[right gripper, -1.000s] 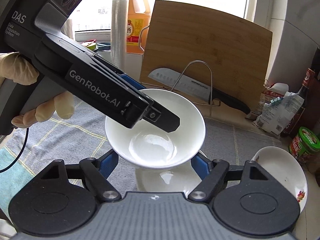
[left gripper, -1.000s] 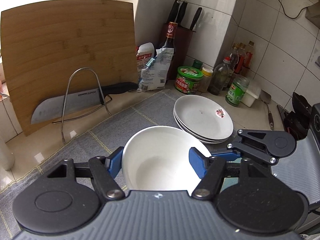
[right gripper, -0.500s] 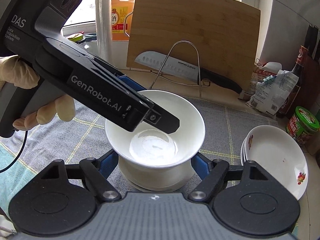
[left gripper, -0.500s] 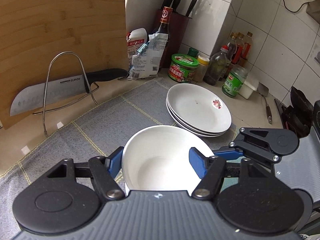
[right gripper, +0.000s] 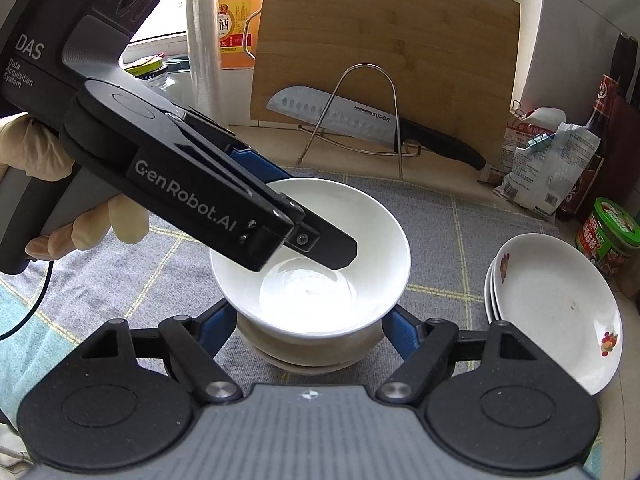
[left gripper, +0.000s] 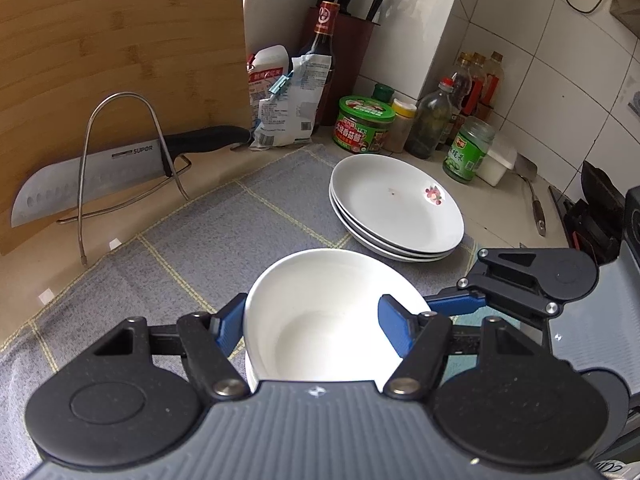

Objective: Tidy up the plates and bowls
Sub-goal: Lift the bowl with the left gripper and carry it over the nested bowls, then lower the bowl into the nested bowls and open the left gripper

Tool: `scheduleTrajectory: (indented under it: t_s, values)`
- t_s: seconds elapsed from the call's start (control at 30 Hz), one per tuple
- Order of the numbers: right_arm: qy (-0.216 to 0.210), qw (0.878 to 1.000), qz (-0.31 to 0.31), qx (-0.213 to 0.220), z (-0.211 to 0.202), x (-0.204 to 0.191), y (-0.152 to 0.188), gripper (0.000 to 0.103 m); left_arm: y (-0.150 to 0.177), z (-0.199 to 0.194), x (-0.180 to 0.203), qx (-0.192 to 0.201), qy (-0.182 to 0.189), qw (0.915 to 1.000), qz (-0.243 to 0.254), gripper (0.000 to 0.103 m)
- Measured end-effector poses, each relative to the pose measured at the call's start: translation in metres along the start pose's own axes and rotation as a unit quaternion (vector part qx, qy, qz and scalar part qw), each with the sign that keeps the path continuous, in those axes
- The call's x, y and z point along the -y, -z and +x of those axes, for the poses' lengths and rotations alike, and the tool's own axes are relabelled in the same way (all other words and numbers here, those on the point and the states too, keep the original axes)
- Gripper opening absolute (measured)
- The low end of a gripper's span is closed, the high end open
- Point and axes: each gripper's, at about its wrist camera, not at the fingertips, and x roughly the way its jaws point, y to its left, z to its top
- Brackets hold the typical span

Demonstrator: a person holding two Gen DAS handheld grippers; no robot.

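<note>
Stacking bowls on the desk point(left gripper: 168, 184): the plates point(left gripper: 396, 208) sit piled ahead and right of the left hand-held gripper point(left gripper: 312, 320), which pinches the top bowl point(right gripper: 310, 256) by its rim, nested in the lower bowl point(right gripper: 308, 350). The right hand-held gripper point(right gripper: 308, 326) flanks that lower bowl, jaws apart and touching nothing. Next, I judge, the left must release and lift clear.

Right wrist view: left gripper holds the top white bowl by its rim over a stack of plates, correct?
Not plates. In the right wrist view the left gripper holds the top bowl over another bowl; the stack of plates sits apart, to the right.
</note>
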Motion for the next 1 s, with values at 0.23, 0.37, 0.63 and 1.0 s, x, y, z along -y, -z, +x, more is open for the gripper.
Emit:
scheduleTrajectory:
  t_s: [0.23, 0.37, 0.63, 1.0]
  values:
    - [-0.002, 1.0, 0.001, 0.0, 0.0, 0.001, 0.0, 0.083, 0.001, 0.002, -0.002, -0.001, 0.001, 1.0, -0.002, 0.068]
    - [-0.003, 1.0, 0.002, 0.0, 0.0, 0.001, 0.0, 0.083, 0.002, 0.001, -0.003, 0.001, 0.002, 1.0, -0.004, 0.068]
    - [-0.002, 1.0, 0.002, 0.001, 0.0, 0.0, 0.0, 0.083, 0.003, 0.001, -0.004, 0.005, 0.002, 1.0, -0.005, 0.07]
    - [-0.002, 0.999, 0.011, 0.032, -0.009, 0.004, -0.002, 0.103, 0.011, -0.015, -0.009, 0.037, -0.022, 0.999, -0.007, 0.088]
